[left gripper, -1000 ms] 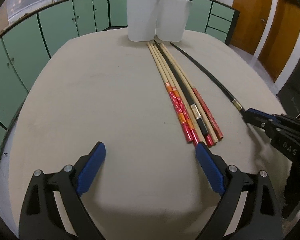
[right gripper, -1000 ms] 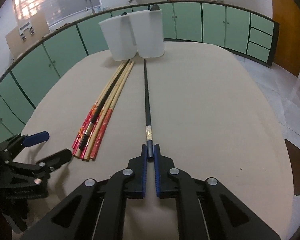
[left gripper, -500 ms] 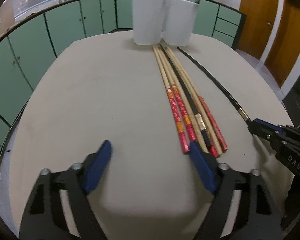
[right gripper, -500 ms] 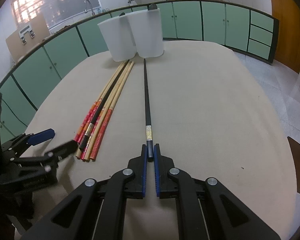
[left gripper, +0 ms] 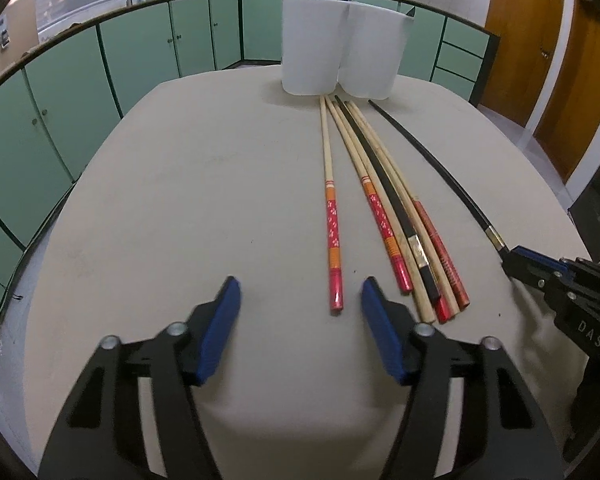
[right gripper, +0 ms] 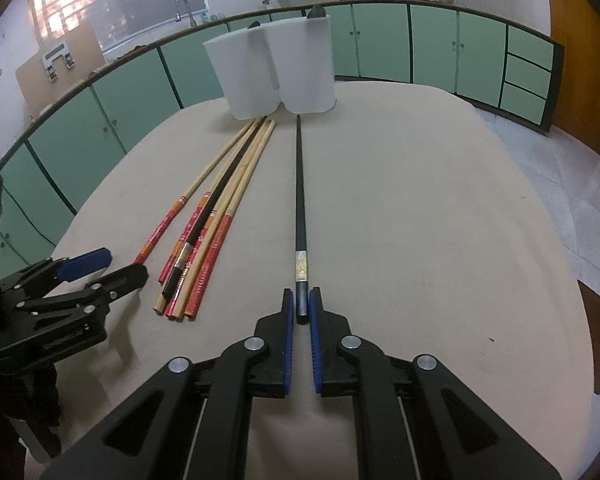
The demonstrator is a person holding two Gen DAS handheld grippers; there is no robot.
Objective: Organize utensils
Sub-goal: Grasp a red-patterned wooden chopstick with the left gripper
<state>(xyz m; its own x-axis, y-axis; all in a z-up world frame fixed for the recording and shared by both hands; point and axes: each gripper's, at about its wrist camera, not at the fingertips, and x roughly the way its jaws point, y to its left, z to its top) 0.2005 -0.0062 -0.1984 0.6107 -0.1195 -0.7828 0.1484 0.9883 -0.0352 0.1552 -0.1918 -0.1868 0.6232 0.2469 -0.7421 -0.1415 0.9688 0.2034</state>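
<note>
Several chopsticks lie on the beige table. One red-ended wooden chopstick (left gripper: 332,236) lies apart from the bundle (left gripper: 404,236), its end between the open fingers of my left gripper (left gripper: 298,294), untouched. The bundle holds wooden red-ended sticks and a black one (right gripper: 204,236). My right gripper (right gripper: 301,304) is shut on the end of a lone black chopstick (right gripper: 300,184), which lies flat on the table. Two white cups (left gripper: 308,44) (left gripper: 374,56) stand at the far end, each with a dark utensil tip showing.
The table (left gripper: 180,208) is round-edged, with green cabinets around it. Wooden doors (left gripper: 532,40) stand at the right. The right gripper (left gripper: 516,264) shows in the left wrist view, the left gripper (right gripper: 104,268) in the right wrist view.
My left gripper moved right and forward and its fingers narrowed. One red-ended chopstick now lies split off from the bundle, between those fingers. The right gripper stayed shut on the black chopstick.
</note>
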